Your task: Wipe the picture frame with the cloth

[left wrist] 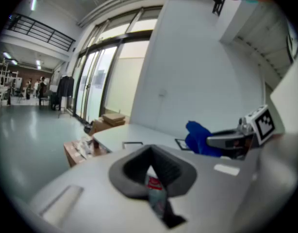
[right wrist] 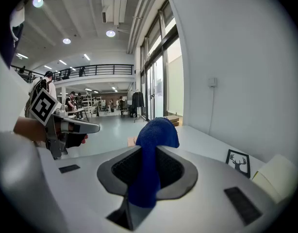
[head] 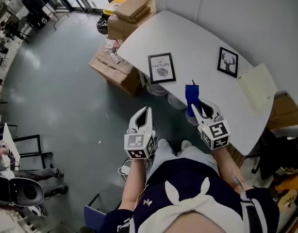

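Note:
Two picture frames lie flat on the white table point(head: 197, 42): one with "NATURE" print point(head: 161, 68) near the front edge, and a deer one point(head: 228, 61) point(right wrist: 238, 162) farther right. My right gripper point(head: 195, 104) point(right wrist: 150, 171) is shut on a blue cloth point(head: 191, 94) point(right wrist: 156, 130) point(left wrist: 200, 137), which sticks up from the jaws over the table's near edge. The left gripper point(head: 147, 111) point(left wrist: 153, 171) hangs off the table over the floor, to the left of the right one. It is shut with nothing in it.
Cardboard boxes point(head: 115, 68) stand on the floor against the table's left side, with more point(head: 130, 9) at the far corner. A beige pad point(head: 258, 85) lies on the table's right part. Grey floor point(head: 57, 91) spreads to the left.

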A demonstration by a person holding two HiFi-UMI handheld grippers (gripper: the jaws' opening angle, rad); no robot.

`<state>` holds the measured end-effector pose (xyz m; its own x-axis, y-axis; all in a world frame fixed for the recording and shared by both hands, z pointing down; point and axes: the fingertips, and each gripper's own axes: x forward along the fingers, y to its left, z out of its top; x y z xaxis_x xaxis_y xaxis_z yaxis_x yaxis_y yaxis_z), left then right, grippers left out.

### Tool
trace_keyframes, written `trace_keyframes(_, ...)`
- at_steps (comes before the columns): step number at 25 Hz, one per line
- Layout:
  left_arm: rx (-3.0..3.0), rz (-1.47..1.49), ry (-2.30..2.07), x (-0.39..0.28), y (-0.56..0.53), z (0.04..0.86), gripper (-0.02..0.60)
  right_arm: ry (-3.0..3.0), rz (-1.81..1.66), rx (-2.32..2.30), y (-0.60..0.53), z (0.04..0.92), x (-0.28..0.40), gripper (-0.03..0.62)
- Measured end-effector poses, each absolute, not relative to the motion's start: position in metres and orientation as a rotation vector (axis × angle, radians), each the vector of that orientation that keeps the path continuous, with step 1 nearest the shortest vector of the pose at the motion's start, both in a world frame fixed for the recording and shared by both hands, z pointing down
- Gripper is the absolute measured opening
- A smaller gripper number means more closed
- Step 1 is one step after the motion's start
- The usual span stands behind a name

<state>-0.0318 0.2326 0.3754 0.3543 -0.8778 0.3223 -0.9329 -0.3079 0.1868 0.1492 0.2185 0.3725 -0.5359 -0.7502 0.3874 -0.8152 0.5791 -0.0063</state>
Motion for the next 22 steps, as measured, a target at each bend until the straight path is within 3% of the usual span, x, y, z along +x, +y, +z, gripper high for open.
trace_keyframes(11, 2.312, 0.309, -1.520, -0.035, 0.237, 0.402, 0.002, -2.501, 0.268, 1.233, 0.233, 0.389, 0.129, 0.083)
trace_keyframes(22, 2.269, 0.354, -1.514, -0.059, 0.193, 0.419, 0.002, -2.491, 0.303, 1.175, 0.177, 0.403, 0.113, 0.083)
